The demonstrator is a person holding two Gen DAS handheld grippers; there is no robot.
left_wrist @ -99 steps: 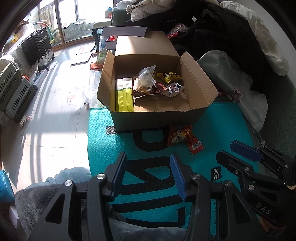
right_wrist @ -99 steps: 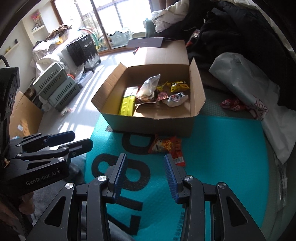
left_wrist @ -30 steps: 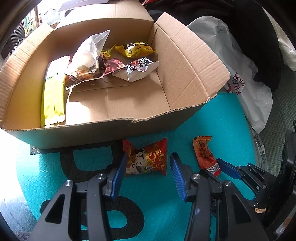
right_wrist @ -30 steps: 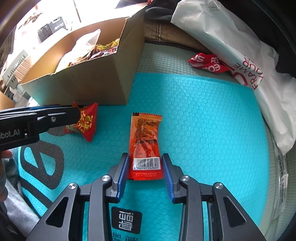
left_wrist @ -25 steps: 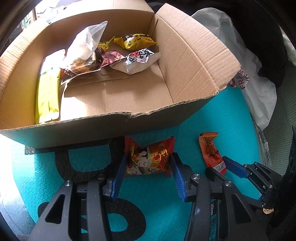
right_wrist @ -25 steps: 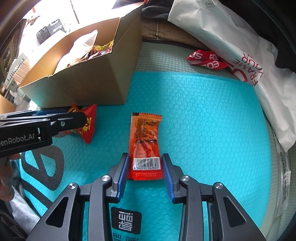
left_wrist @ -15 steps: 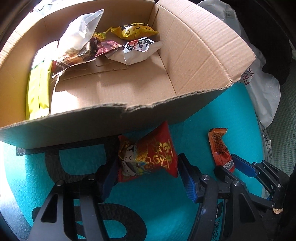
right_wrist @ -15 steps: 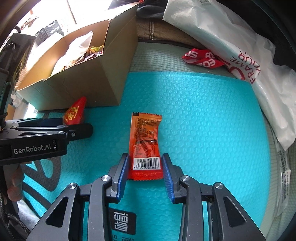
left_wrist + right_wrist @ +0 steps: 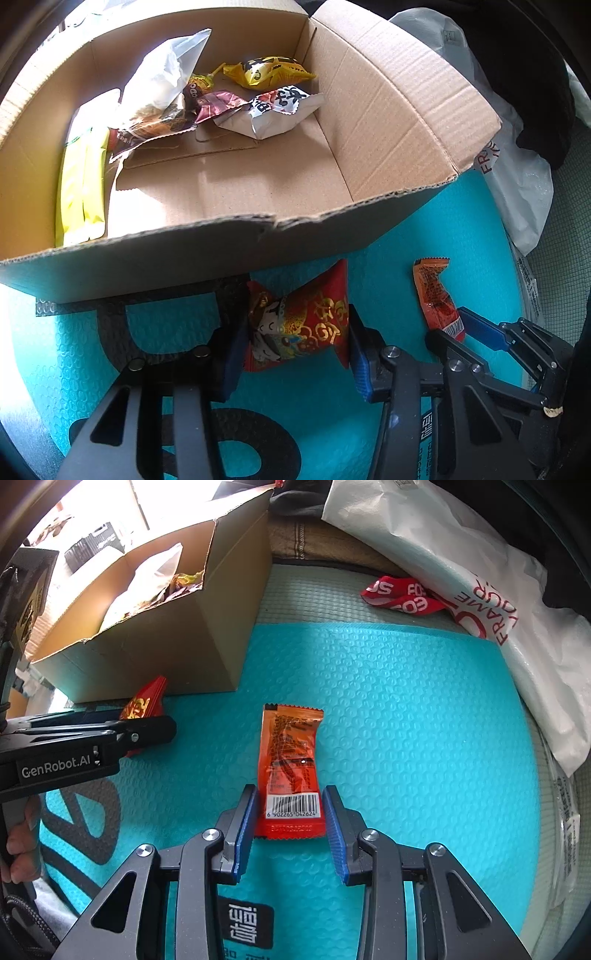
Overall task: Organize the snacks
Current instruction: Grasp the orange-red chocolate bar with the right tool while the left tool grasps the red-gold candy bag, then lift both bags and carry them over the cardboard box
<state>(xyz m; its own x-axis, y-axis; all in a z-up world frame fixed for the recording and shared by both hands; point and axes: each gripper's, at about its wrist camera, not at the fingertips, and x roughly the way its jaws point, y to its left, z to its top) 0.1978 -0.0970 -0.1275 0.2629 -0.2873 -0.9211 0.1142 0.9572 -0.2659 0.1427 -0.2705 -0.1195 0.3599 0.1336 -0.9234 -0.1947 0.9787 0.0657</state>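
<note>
A puffy red snack packet [image 9: 299,328] sits between the pads of my left gripper [image 9: 295,323], whose jaws are closing and pressing on both its sides. It is just in front of the open cardboard box [image 9: 388,122], above the teal mat [image 9: 177,332]. An orange snack packet [image 9: 290,753] lies flat on the mat. My right gripper [image 9: 290,806] is closed on its barcode end. The right wrist view shows the left gripper [image 9: 147,731] side-on, with the red packet [image 9: 144,705] poking out beside the box [image 9: 184,646].
The box holds several snacks: yellow packets [image 9: 79,192], a white one [image 9: 273,110], a clear bag [image 9: 159,77]. A white plastic bag [image 9: 443,572] and a red wrapper [image 9: 399,594] lie beyond the mat's far edge. A person's hand [image 9: 18,842] holds the left gripper.
My left gripper moved in towards the box, widened around the red packet, then closed on it; the packet now stands tipped up. The right gripper and orange packet have not moved.
</note>
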